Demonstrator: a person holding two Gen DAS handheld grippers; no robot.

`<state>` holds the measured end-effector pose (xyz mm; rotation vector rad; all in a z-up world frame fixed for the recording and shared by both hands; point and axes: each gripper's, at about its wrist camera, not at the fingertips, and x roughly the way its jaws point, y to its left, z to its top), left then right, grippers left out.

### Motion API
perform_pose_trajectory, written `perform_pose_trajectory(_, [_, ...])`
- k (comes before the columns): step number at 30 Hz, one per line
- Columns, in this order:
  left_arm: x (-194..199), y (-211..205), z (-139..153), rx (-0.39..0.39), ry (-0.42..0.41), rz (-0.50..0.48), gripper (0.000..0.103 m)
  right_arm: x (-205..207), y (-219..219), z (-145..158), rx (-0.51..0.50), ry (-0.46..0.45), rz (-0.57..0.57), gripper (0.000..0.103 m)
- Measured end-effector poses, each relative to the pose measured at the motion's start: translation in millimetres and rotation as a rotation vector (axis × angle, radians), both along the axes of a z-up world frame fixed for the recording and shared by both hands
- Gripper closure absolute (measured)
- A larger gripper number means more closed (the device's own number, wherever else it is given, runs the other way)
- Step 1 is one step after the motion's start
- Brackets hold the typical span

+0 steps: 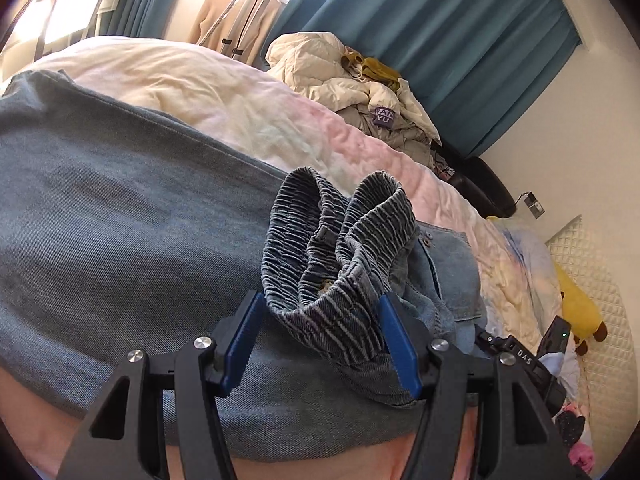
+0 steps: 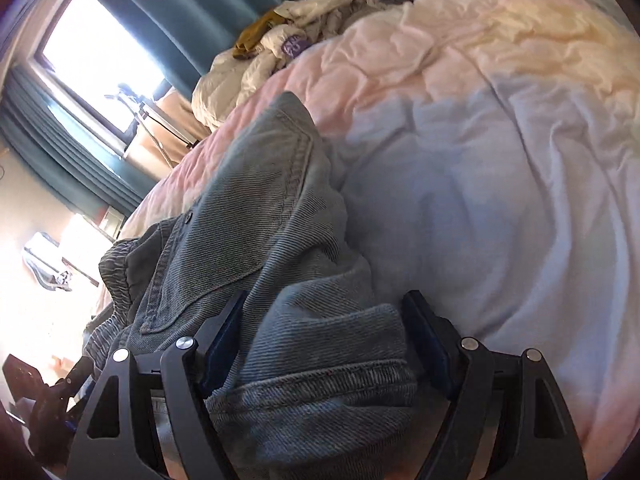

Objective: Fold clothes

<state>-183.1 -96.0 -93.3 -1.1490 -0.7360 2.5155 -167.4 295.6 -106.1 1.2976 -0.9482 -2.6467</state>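
Bed [image 1: 328, 132]: pink and pale quilt, jeans spread across it.
Curtains [image 1: 460, 60]: teal, behind the bed.
Jacket [image 1: 328, 72]: cream heap at the bed's far edge, well apart from the jeans.
Jeans [image 1: 120, 220]: blue denim, lying on the bed.
Left tongs [image 1: 320, 336]: clenched on the bunched elastic waistband [image 1: 336, 248].
Right tongs [image 2: 320, 336]: clenched on a folded hem [image 2: 320, 380].

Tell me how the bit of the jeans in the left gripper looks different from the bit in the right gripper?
The left gripper has the elastic waistband, dark, ribbed and bunched into loops. The right gripper has a trouser-leg hem, paler, smooth, with one stitched edge. Both belong to the same blue jeans lying on the pink duvet.
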Motion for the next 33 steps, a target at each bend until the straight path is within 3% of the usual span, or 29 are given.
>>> perform_pose_trajectory(9, [-15.5,-10.2,-27.5,0.199,-0.093,0.024,0.042,6.7,-26.3,25.2,0.090,0.095,0.094,0.022])
perform_pose_trajectory(12, [-18.0,-8.6,-30.6,0.209,-0.087,0.041,0.045,5.9,-24.1,19.6,0.064,0.082,0.094,0.021])
perform_pose_trajectory(15, [-14.7,-4.0,-24.8,0.168,-0.046,0.054,0.063,8.0,-23.5,20.8,0.056,0.089,0.097,0.021])
perform_pose_trajectory(17, [-10.3,0.0,-15.9,0.121,-0.002,0.050,0.071,9.6,-25.3,23.6,0.066,0.099,0.100,0.021])
perform_pose_trajectory(20, [-5.4,-3.1,-0.6,0.116,0.038,0.050,0.081,12.1,-27.1,28.2,0.076,0.117,0.104,0.021])
perform_pose_trajectory(23, [3.0,-15.8,12.8,0.160,0.066,0.076,0.084,19.8,-24.2,39.4,0.053,0.178,0.097,0.022])
perform_pose_trajectory(26, [7.6,-32.5,10.5,0.181,0.042,0.132,0.084,21.7,-27.6,52.3,0.042,0.233,0.112,0.022])
perform_pose_trajectory(29, [-0.3,-38.0,-7.3,0.185,-0.042,0.156,0.084,11.3,-36.1,43.5,0.075,0.183,0.133,0.022])
perform_pose_trajectory(33, [-0.3,-35.3,-12.5,0.173,-0.054,0.151,0.082,-2.0,-45.5,17.4,0.158,0.069,0.163,0.021])
